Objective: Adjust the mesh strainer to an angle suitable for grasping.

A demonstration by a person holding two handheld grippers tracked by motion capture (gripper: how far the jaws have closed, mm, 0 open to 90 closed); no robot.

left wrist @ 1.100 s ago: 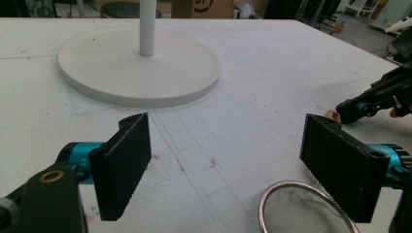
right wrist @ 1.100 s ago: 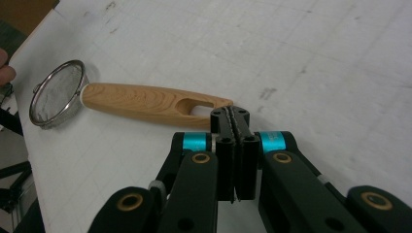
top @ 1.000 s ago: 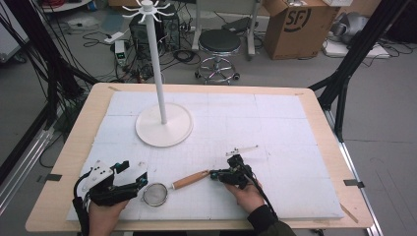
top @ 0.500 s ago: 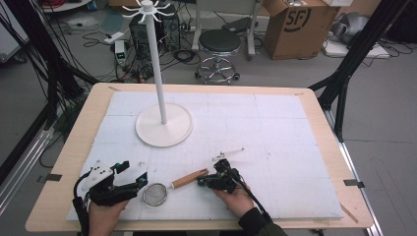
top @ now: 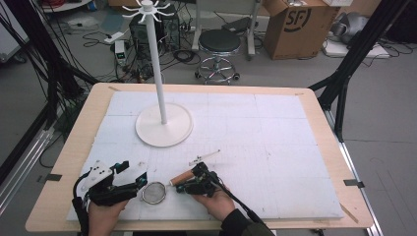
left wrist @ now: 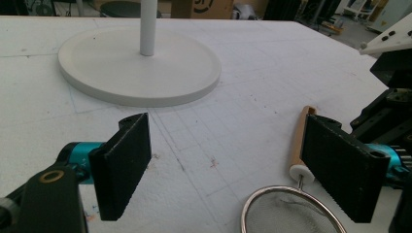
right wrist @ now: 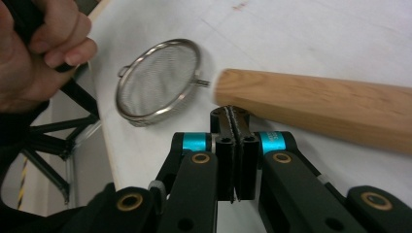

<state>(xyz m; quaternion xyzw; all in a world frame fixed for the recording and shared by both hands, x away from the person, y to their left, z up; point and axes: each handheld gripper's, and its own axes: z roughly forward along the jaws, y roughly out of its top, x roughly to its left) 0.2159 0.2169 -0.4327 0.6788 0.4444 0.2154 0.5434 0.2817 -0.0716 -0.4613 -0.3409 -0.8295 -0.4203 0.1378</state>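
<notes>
**Strainer still on the table, stand hooks bare**

The strainer (top: 156, 191) lies flat on the white mat (top: 275, 147) near the front edge, its mesh bowl toward the left gripper (top: 132, 178) and its wooden handle (top: 183, 177) angled toward the right gripper (top: 189, 186). Nothing hangs from the stand (top: 162, 123) — so the lifting, and probably the hanging, is all still to do. No grasp has been made yet.

The left gripper's jaws stand wide apart, hovering over the mat with the mesh rim just in front of them; they hold nothing. The right gripper's jaws are clenched together on nothing, the tips just beside the handle's end near the mesh, not around it. To take the handle they would have to part first.

Against the picture a second ago, the right gripper has slid leftward along the handle, from its far end toward the bowl end. The left gripper has kept its place, and the strainer looks unmoved.
</notes>
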